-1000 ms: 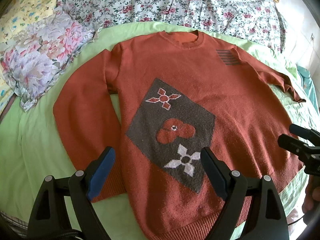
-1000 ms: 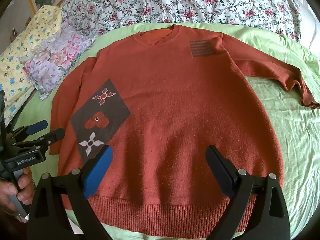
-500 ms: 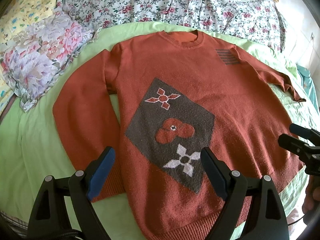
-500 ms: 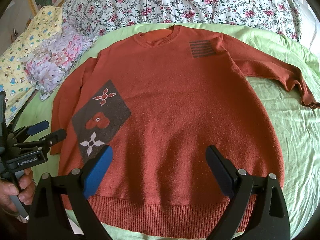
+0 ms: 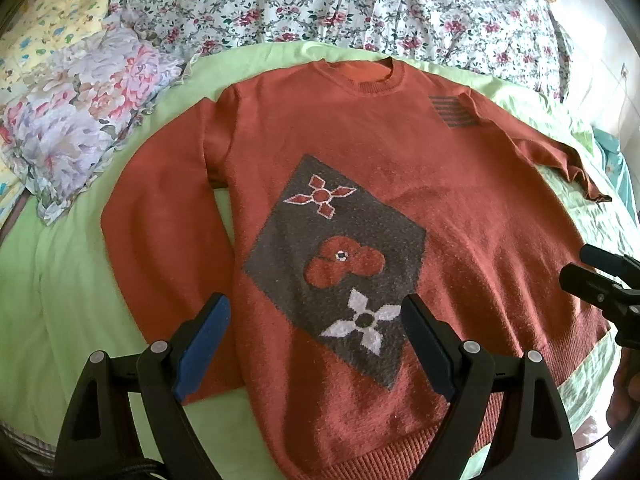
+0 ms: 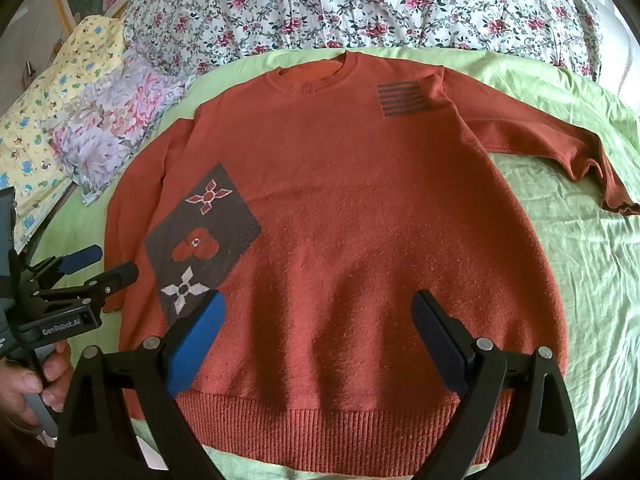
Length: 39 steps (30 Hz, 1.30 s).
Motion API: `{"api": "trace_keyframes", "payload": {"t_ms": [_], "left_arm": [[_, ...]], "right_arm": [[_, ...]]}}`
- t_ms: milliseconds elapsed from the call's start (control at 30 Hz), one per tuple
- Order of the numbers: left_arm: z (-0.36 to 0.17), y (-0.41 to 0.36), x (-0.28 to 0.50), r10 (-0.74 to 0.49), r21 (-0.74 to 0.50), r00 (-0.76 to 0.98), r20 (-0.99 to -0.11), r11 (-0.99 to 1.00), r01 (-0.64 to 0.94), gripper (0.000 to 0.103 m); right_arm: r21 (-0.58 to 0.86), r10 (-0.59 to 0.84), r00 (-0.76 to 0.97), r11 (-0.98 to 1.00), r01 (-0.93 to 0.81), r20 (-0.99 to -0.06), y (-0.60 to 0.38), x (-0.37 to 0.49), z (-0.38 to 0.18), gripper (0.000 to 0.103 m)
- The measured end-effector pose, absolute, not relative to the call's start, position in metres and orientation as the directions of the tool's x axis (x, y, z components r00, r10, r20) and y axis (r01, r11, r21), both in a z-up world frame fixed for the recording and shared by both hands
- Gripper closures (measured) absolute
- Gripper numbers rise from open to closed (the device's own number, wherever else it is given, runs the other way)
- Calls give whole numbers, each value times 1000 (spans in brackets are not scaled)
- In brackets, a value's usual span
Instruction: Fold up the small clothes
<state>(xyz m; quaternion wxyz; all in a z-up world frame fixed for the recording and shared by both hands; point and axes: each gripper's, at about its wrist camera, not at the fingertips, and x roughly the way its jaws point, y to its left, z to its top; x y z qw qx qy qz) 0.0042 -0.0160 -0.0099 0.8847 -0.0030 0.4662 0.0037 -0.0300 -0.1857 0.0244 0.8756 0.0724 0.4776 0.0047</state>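
Observation:
A rust-orange sweater (image 5: 360,152) lies flat and face up on a green sheet (image 5: 60,300), neck at the far side; it also shows in the right wrist view (image 6: 360,208). It has a grey patch with flowers (image 5: 340,264) and a striped mark (image 6: 402,98). Its left sleeve (image 5: 160,248) lies down along the body; its right sleeve (image 6: 560,148) stretches out to the right. My left gripper (image 5: 314,328) is open and empty above the hem's left part. My right gripper (image 6: 318,324) is open and empty above the hem's middle. Each gripper shows in the other's view: the right (image 5: 592,276), the left (image 6: 96,268).
A floral quilt (image 6: 360,4) lies across the far side of the bed. A pink-flowered pillow (image 5: 80,120) and a yellow printed one (image 6: 52,112) lie at the far left. Green sheet (image 6: 580,280) shows bare to the right of the sweater.
Both views have shifted very slightly; the grippers stay open above the hem. The sweater has not moved.

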Motion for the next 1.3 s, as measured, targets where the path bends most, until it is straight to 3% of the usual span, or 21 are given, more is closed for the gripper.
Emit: {"api": "trace_keyframes", "payload": {"t_ms": [800,1300], "left_arm": [[-24,-26,20,-37,-42,516,-856,999,1,14],[-31,-38,63,-67,-62,485,-872,998,27,14]], "right_arm": [[158,77,549,982,102,-832,-209,-28,22,9],[153,-29,570,951,269,-821,-287,-20,32,9]]}}
